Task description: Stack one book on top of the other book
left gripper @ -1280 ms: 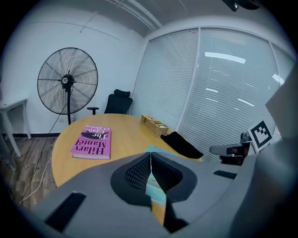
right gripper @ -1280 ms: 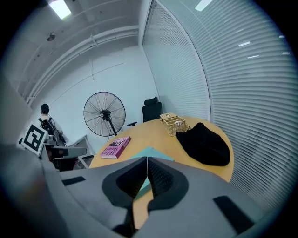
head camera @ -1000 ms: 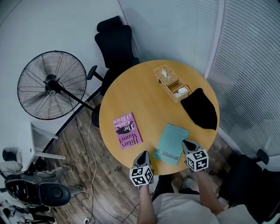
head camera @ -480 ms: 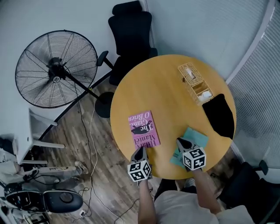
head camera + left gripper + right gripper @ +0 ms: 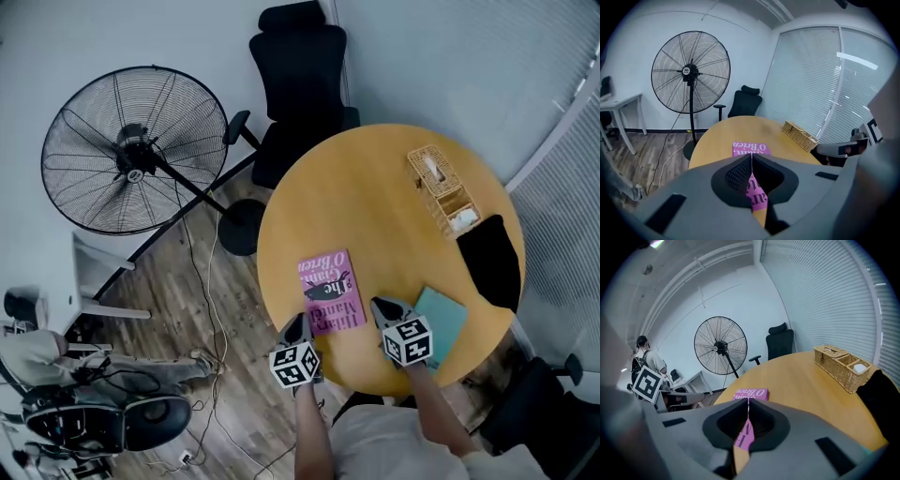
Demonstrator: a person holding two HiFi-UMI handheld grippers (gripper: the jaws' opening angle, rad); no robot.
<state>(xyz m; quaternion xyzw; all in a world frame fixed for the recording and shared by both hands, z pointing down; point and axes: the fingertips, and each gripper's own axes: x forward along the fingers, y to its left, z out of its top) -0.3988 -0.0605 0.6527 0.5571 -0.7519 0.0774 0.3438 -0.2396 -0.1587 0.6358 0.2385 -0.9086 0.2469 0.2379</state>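
Note:
A pink book (image 5: 330, 290) lies flat near the front of the round wooden table (image 5: 375, 197). A teal book (image 5: 443, 319) lies to its right by the table edge. My left gripper (image 5: 300, 322) is shut and holds nothing, at the pink book's near left corner. My right gripper (image 5: 379, 306) is also shut and bare, just right of the pink book, between the two books. In the left gripper view the closed left gripper (image 5: 751, 157) points at the pink book (image 5: 752, 148). The right gripper (image 5: 748, 402) shows the same pink book (image 5: 751, 393) ahead.
A wicker basket (image 5: 444, 188) and a black cloth (image 5: 493, 262) sit at the table's right side. A black office chair (image 5: 302, 70) stands behind the table, and a large floor fan (image 5: 136, 150) with cables stands to the left. A person (image 5: 647, 363) is far off.
Both grippers have moved left along the table's front edge, away from the teal book to either side of the pink book's near end. Their jaws stayed shut.

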